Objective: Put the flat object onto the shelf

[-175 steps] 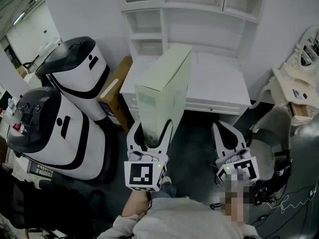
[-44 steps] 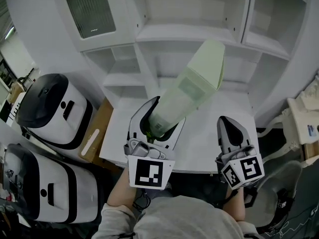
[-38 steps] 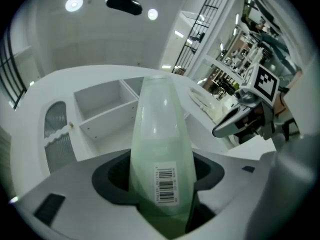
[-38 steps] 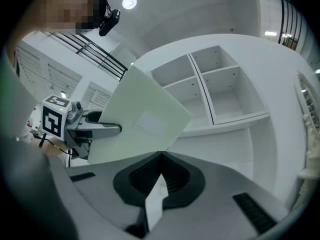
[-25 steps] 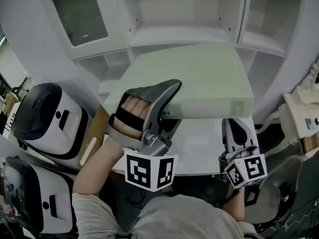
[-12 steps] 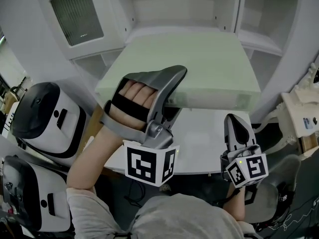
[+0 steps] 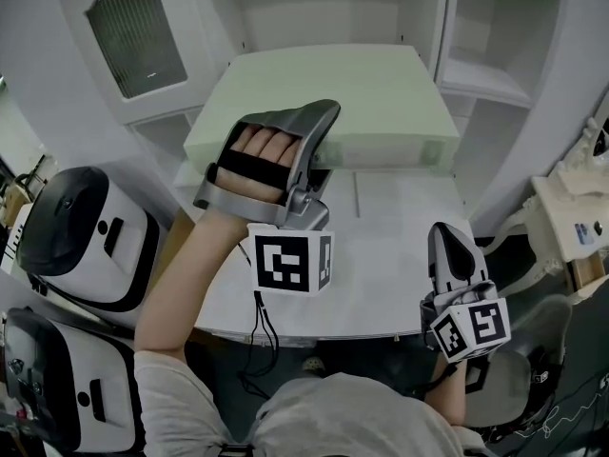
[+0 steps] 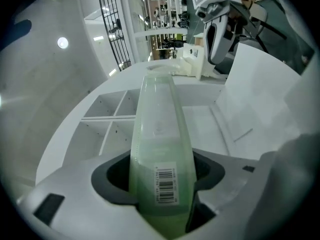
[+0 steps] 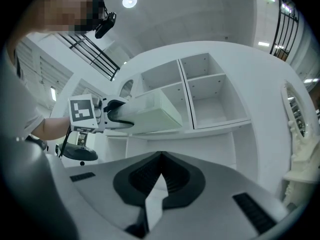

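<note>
My left gripper [image 7: 324,146], clamped on the pale green flat cardboard box [image 7: 352,103], has rolled it level and pushed it deeper into the white shelf unit's [image 7: 485,82] open bay. I judge only lowering and release remain. My right gripper [image 7: 447,246], closed and empty, hangs short of the shelf unit.

White desk [image 7: 381,255] bears shelf unit [image 7: 481,79] at 12 o'clock. Flat box [image 7: 333,103] at its lower shelf; contact unclear.

White shelf unit [image 7: 495,74] ahead of my left claw [image 7: 319,146], white desk top [image 7: 381,274] beneath it, mesh-fronted cabinet door [image 7: 138,31] up to its left, two rounded white-and-black machines [image 7: 71,236] far left on dark floor [image 7: 214,365], round ceiling light [image 9: 129,1] overhead
</note>
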A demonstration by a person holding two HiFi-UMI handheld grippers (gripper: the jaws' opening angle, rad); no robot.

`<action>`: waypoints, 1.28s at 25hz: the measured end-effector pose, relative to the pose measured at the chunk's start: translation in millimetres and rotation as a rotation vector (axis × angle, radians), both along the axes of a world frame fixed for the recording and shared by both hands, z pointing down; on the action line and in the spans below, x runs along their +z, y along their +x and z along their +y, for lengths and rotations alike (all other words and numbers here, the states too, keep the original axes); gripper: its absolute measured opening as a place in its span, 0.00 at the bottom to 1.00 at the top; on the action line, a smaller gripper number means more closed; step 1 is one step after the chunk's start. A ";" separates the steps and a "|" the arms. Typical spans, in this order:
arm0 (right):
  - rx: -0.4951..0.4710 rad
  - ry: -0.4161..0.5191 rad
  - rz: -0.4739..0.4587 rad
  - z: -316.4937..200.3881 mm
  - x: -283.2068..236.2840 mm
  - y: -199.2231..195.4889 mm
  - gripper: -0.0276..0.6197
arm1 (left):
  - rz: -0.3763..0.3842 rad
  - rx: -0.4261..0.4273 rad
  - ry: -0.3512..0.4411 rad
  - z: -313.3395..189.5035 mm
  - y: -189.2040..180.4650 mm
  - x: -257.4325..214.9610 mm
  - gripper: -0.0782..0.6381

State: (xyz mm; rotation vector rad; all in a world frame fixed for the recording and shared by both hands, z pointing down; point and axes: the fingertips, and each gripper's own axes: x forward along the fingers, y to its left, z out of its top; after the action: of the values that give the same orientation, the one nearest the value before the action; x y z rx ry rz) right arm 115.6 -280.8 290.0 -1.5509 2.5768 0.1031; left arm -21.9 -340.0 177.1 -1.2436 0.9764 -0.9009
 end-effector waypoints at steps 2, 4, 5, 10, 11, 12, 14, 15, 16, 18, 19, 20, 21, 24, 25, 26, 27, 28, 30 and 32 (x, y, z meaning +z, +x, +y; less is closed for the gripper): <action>0.010 -0.003 0.001 -1.8 0.8 2.2 0.06 | -0.010 -0.001 -0.007 -9.4 0.5 3.7 0.51; 0.024 -0.007 0.005 -3.3 1.0 4.5 0.06 | -0.029 -0.002 -0.012 -18.8 1.6 6.9 0.51; 0.031 -0.008 0.007 -4.0 1.1 5.4 0.06 | -0.037 -0.004 -0.015 -23.8 1.7 8.3 0.51; 0.064 -0.018 0.009 -8.7 4.3 9.4 0.06 | -0.048 -0.011 -0.012 -47.5 1.2 9.3 0.51; 0.071 -0.020 0.009 -10.0 5.0 10.0 0.06 | -0.048 -0.010 -0.009 -52.1 1.1 9.3 0.51; 0.077 -0.022 0.010 -11.3 5.6 10.5 0.06 | -0.049 -0.009 -0.013 -56.7 1.0 10.2 0.51; 0.089 -0.025 0.013 -13.6 6.7 11.4 0.06 | -0.051 -0.003 -0.027 -65.4 0.8 12.5 0.51; 0.095 -0.027 0.015 -14.8 7.2 11.9 0.06 | -0.050 0.000 -0.033 -69.4 0.6 13.1 0.51; 0.101 -0.029 0.016 -16.1 7.7 12.3 0.06 | -0.050 0.003 -0.037 -73.4 0.4 13.1 0.51; 0.112 -0.030 0.018 -19.1 7.9 12.2 0.06 | -0.047 0.007 -0.039 -82.1 -0.4 12.1 0.51; 0.118 -0.031 0.019 -20.7 7.8 11.9 0.06 | -0.049 0.008 -0.042 -87.1 -1.1 12.7 0.51; 0.124 -0.032 0.020 -22.1 7.7 11.6 0.06 | -0.053 0.007 -0.046 -92.4 -1.9 13.9 0.51; 0.130 -0.033 0.022 -23.5 7.6 11.4 0.06 | -0.056 0.007 -0.050 -97.8 -2.7 15.0 0.51; 0.147 -0.038 0.028 -27.3 8.2 11.2 0.06 | -0.054 0.010 -0.057 -112.6 -4.5 15.3 0.51; 0.152 -0.040 0.029 -28.6 9.0 11.5 0.06 | -0.052 0.013 -0.061 -116.8 -4.7 15.2 0.51; 0.158 -0.043 0.030 -29.8 9.7 11.9 0.06 | -0.050 0.016 -0.064 -120.9 -4.9 14.9 0.51; 0.163 -0.044 0.031 -31.0 10.2 12.3 0.06 | -0.048 0.017 -0.065 -125.0 -5.2 14.0 0.51; 0.169 -0.046 0.031 -32.1 10.3 12.8 0.06 | -0.046 0.018 -0.065 -129.2 -5.5 12.7 0.51; 0.179 -0.047 0.032 -34.3 9.9 13.8 0.06 | -0.041 0.013 -0.067 -138.1 -6.0 10.5 0.51; 0.189 -0.048 0.033 -36.2 9.6 15.0 0.06 | -0.038 0.006 -0.083 -146.4 -5.9 10.9 0.51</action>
State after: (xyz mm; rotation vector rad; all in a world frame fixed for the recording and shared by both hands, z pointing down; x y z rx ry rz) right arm 130.7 -316.9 299.6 -1.8220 2.4683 0.0871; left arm -27.8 -486.4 187.9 -1.2935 0.9125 -0.9654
